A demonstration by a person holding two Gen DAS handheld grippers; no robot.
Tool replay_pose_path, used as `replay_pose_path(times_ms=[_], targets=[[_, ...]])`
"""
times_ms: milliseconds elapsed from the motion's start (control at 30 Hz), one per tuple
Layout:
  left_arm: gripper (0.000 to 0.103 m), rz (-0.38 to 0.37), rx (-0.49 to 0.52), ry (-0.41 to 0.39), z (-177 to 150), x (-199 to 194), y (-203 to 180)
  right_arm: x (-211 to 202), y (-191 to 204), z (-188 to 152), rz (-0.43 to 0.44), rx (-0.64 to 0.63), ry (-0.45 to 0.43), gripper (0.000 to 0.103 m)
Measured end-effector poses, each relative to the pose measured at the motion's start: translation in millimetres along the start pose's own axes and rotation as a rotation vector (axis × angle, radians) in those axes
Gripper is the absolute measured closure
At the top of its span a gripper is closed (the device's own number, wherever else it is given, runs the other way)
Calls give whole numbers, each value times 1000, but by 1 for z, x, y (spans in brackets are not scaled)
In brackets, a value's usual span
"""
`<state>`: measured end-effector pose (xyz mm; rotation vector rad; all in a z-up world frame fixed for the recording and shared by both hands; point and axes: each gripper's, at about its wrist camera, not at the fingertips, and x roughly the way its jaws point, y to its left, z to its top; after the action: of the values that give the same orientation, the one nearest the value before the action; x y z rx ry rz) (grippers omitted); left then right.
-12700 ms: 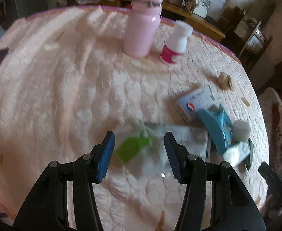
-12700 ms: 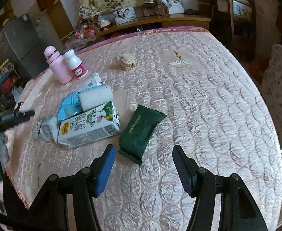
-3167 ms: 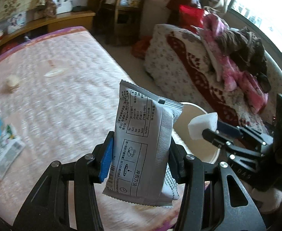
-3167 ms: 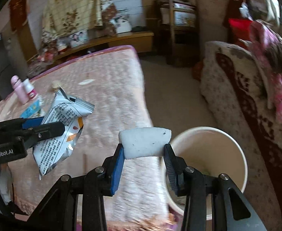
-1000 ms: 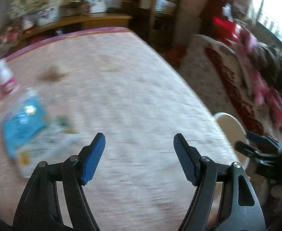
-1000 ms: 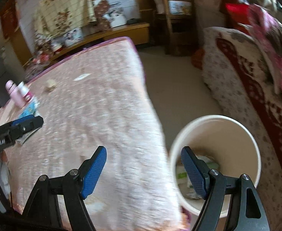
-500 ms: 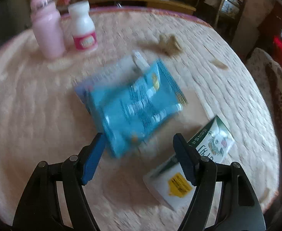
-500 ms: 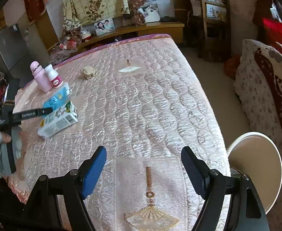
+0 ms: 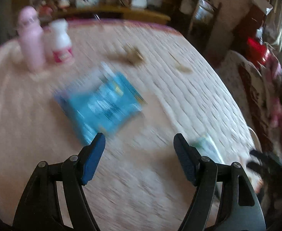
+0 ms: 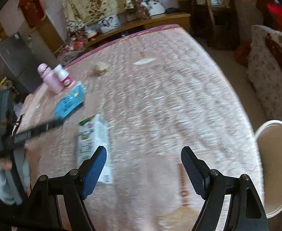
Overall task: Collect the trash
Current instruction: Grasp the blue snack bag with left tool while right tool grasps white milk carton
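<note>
Across the pink quilted bed two pieces of trash are left, and the white bin waits off the bed edge at about 3 o'clock from my right gripper. Bigger piece first: the blue packet lies flat at roughly 11 o'clock from my left gripper, near its left blue finger, long axis slanting from 10 toward 4 o'clock. My left hand is plainly the nearer one for it. Left jaws stand wide apart, nothing between them. Smaller piece: the milk carton lies flat at about 10 o'clock from my right gripper, its near end just beside the left finger, long axis running close to 12–6. Right jaws are spread too, empty. Judging by this, each hand takes the piece on its own side; the pink bottle and white bottle stand upright beyond.
</note>
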<state>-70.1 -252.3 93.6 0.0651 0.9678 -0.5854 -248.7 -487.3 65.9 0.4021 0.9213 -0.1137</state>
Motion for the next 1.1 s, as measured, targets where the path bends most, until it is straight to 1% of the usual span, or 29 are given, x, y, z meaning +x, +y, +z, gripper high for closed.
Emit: replay_pose_path(times_ms=[67,100,167,200,233,267,367,467,533,567,633,700,767,800,900,933,967,1033,1067,1100], targets=[[31,57,45,-35,10,1,11,11,14,-1,22,-15,18,25],[31,107,96,-43,18,7,15,17,22,-2,38,-20,25,25],[31,171,156,-61,29,13,26,28,36,-3,67,-29,42,25],[31,200,188,-60,36,21,29,33,42,-3,75,-37,50,25],[31,209,198,-47,40,29,31,39,50,-2,81,-51,59,25],[31,202,194,-32,43,35,35,43,56,-2,81,-61,62,25],[31,119,137,55,44,55,47,54,70,2,72,-88,63,25],[31,14,80,117,23,54,44,64,78,5,52,-115,75,25],[31,-41,47,158,8,50,40,71,80,4,14,-146,89,25],[31,-66,35,173,0,47,39,72,79,2,-13,-167,88,33],[31,-91,36,184,-13,39,33,65,73,0,-18,-174,59,48],[31,-106,39,175,-19,32,28,57,63,0,-64,-180,54,48],[31,-107,20,149,-17,27,25,52,50,1,-72,-165,56,48],[31,-96,15,132,-15,25,21,49,43,1,-72,-148,56,48],[31,-38,-23,112,-10,33,20,48,30,2,-71,-109,59,48],[31,-21,-47,117,-10,37,21,48,28,3,-68,-93,61,46],[31,3,-73,125,-9,42,22,48,28,3,-71,-85,63,41],[31,42,-99,141,-7,52,23,50,29,2,-76,-87,59,33],[32,47,-101,143,-8,55,24,52,30,1,-75,-91,60,33],[35,66,-82,119,-9,54,20,55,32,1,-74,-100,67,33]])
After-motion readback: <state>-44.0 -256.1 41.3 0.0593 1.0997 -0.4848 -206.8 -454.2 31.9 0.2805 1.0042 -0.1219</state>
